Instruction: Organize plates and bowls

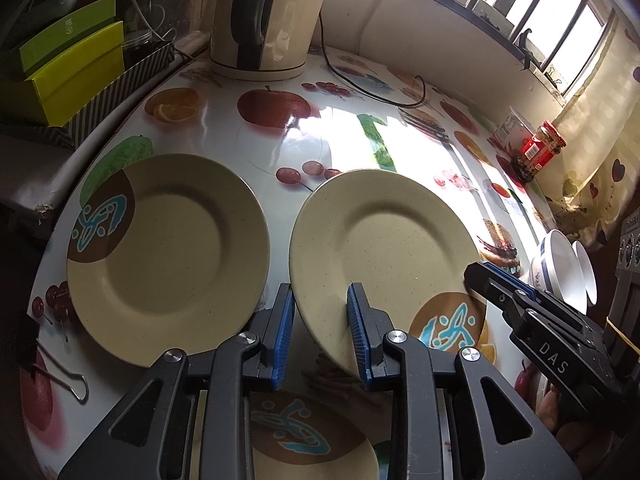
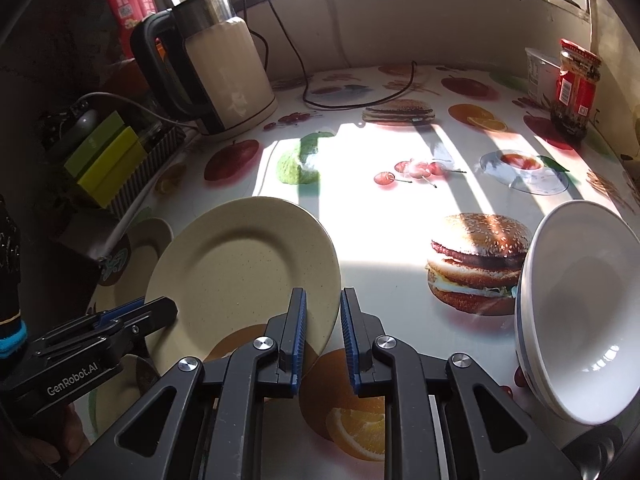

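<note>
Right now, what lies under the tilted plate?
Below the near edge of the tilted plate, part of another plate shows, lying on the printed tablecloth. Whatever lies beneath the middle is covered.

A home kitchen: an electric kettle (image 2: 216, 64), a sauce jar (image 2: 574, 92) and plates (image 1: 164, 256) on a food-print tabletop (image 2: 400, 208) under a window (image 1: 520, 4).

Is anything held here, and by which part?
The speckled beige round plate, tilted off the table: left gripper's jaws clamp its left rim, right gripper's jaws its right rim.
</note>
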Motion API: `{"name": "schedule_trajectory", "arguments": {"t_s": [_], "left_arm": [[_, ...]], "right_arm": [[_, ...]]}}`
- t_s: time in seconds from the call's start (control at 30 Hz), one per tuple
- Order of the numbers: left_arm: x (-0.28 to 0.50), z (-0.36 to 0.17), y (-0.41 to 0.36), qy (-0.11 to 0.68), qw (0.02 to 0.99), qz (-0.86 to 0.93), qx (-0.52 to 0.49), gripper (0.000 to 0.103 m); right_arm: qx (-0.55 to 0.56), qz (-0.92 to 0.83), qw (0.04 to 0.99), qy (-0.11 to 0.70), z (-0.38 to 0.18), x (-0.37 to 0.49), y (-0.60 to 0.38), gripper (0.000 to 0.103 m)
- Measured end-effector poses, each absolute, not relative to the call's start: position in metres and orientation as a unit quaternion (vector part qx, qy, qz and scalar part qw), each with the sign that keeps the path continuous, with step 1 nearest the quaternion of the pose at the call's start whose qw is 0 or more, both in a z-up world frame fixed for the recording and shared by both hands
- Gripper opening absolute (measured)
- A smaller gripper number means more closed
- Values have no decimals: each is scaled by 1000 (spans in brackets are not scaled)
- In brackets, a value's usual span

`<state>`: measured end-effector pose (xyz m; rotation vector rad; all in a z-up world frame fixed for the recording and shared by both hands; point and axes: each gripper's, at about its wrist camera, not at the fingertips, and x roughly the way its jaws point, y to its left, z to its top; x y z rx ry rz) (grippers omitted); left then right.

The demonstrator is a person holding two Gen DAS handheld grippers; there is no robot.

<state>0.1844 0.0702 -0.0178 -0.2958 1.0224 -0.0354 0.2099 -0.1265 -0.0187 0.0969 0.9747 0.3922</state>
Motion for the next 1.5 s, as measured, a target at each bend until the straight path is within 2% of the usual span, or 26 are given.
{"name": "schedule_trajectory", "arguments": {"t_s": [0.57,0.9,1.0,1.13,1.5], "left_arm": [[133,5,78,453,880,-22,-143,27],[123,-17,85,480,863,-2,-157,27],[125,-19,84,484,859,-7,-165,27],[128,-21,83,485,859,-4,-161,27],[144,-28,87,491,854,-8,-174,27]], "right_arm": [[26,219,873,435,13,162,-115,16],[9,199,875,442,1,159,-119,17],[15,189,869,457,-8,166,-125,19],[29,188,862,469,-18,172,-129,35],[40,193,851,487,-37,192,-123,35]]}}
